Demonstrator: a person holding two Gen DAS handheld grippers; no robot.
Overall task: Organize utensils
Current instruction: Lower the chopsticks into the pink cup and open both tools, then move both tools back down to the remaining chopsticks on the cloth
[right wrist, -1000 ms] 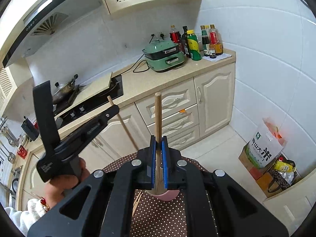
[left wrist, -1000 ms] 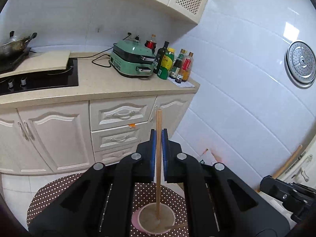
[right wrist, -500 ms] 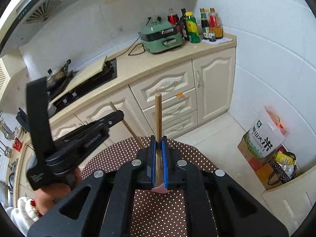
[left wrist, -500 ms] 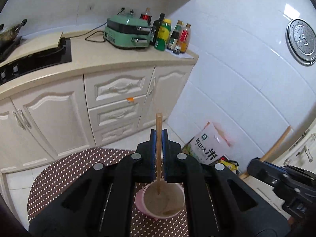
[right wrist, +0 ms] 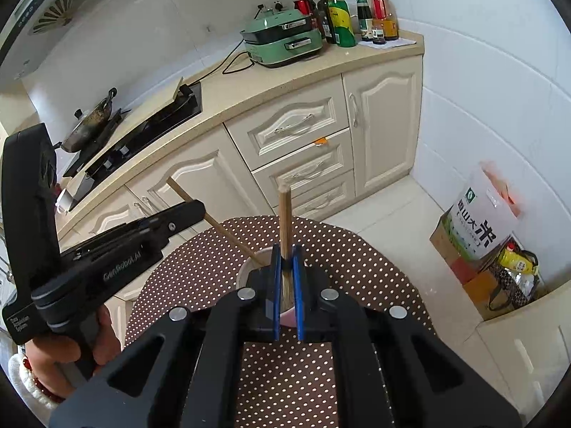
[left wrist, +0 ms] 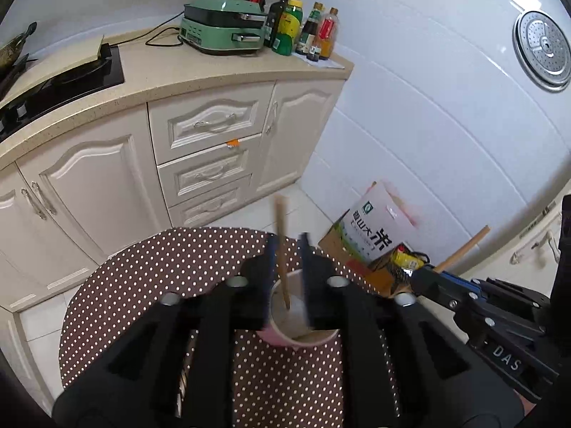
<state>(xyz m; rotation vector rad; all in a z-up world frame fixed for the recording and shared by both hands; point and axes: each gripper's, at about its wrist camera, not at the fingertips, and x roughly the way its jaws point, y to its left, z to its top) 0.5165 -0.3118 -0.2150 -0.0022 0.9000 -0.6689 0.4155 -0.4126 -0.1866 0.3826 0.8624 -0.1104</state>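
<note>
Left gripper (left wrist: 288, 278), low centre of frame: jaws have just been opening, chopstick (left wrist: 282, 249) loose between them, leaning, tip already down in the pink cup (left wrist: 274, 337) on the dotted mat (left wrist: 160, 274); drop nearly done

Right gripper (right wrist: 286, 292): jaws clamped tight on second chopstick (right wrist: 284, 221), upright over the cup, lower than a second ago; release likely next

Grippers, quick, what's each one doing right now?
Left tool: jaws just opened, chopstick loose between them, tip in the pink cup.
Right tool: shut on its chopstick.
</note>
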